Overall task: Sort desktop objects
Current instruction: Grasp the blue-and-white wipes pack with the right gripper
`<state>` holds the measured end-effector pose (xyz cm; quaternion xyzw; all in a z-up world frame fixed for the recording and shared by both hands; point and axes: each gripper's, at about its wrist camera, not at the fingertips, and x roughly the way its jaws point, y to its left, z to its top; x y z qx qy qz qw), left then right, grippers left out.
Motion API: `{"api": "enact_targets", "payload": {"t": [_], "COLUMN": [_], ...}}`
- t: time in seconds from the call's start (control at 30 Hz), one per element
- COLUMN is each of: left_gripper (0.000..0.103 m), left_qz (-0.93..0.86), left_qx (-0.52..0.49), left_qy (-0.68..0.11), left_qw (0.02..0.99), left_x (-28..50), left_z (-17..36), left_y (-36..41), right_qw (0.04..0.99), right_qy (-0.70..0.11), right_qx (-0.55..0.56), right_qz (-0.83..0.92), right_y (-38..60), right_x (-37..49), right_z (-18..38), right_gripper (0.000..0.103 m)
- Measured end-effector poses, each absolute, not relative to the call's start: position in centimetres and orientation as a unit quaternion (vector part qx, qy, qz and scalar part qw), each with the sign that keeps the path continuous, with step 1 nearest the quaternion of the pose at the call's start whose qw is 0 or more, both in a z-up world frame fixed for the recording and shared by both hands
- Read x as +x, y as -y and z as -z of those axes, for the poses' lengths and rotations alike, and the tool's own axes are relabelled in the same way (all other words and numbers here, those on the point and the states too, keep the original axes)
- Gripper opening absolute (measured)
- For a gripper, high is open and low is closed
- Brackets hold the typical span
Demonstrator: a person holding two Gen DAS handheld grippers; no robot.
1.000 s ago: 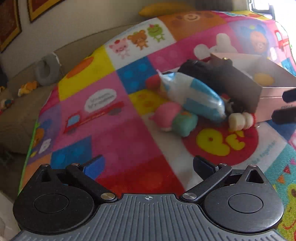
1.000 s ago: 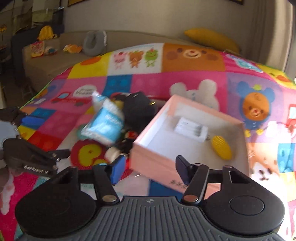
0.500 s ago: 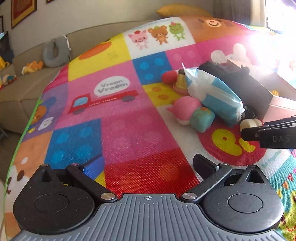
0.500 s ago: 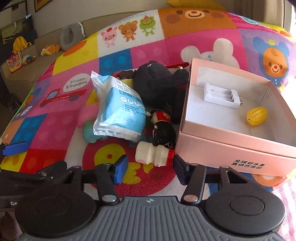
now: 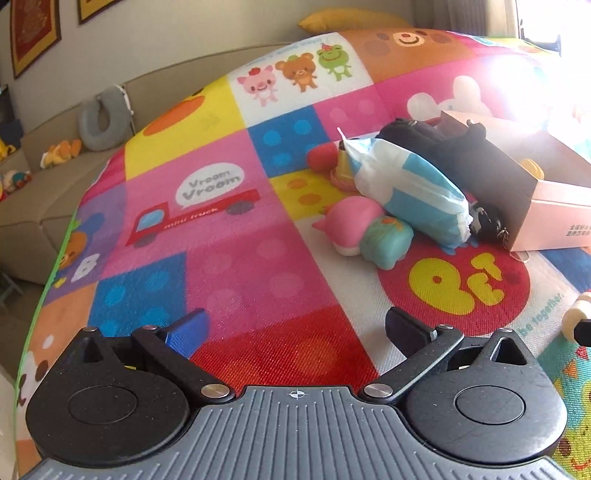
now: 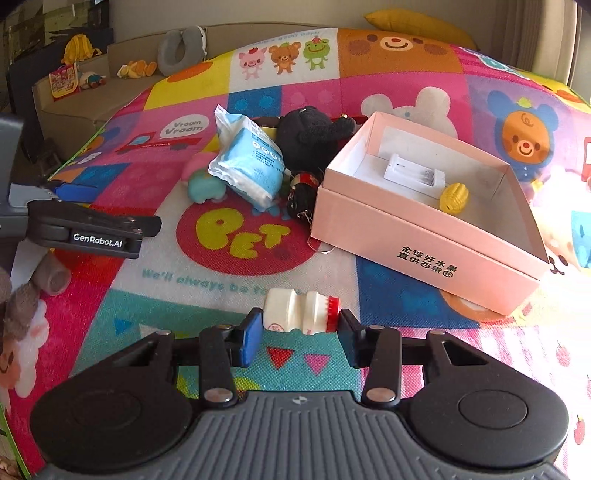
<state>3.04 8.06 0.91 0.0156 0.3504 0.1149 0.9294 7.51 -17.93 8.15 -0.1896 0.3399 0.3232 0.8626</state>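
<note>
Each gripper has a ribbed grey body and black linkage arms with silver screws. The left gripper [image 6: 107, 221] carries white "GenRobot.AI" lettering.

Bright patchwork play mat [image 6: 388, 74] with cartoon animals covers the whole surface. Past its far edge there's a beige sofa [image 5: 44, 192] with a grey neck pillow [image 6: 181, 46] and some small plush toys. Yellow cushion [image 6: 410, 22] at the far right corner. Framed pictures [image 5: 35, 33] on the pale wall, strong sunlight from the right.
</note>
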Motion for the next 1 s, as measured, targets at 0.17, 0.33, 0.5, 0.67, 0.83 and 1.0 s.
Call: {"api": "enact_targets", "payload": {"t": [0.17,0.33,0.5,0.67,0.83,1.0], "left_gripper": [0.103,0.103,0.103,0.103,0.103,0.103], "left_qz": [-0.121,-0.113,-0.064,-0.051,-0.036,-0.012], "left_qx": [0.022,0.008,-0.014,-0.014,-0.023,-0.007], "left_qy": [-0.36,-0.361,-0.351,-0.335,-0.334,-0.343], "left_qw": [0.925,0.926,0.934,0.941,0.941,0.939], "left_x": [2.7,0.6,-1.8,-2.6,-2.9,-3.3], "left_z": [-1.5,-2.0,-2.1,-1.8,-2.0,-2.1], "left_y": [-8.3,-9.7,-9.6,-9.2,-9.2,-7.9], "right_qw": [0.869,0.864,0.856,0.852,0.819,0.781], "right_qy": [-0.261,-0.251,-0.305,-0.353,-0.411,-0.462], "right_qx": [-0.205,-0.189,-0.196,-0.169,-0.073,-0.014], "right_qz": [-0.367,-0.393,-0.37,-0.349,-0.393,-0.42], "right_y": [15.3,9.0,3.4,4.8,9.2,11.8], "right_x": [7.0,10.1,14.7,16.6,15.1,13.6], "right_z": [-11.0,-12.9,-10.9,-9.9,-12.0,-11.2], "right_gripper": [0.051,0.059,0.062,0.044,0.024,0.02]}}
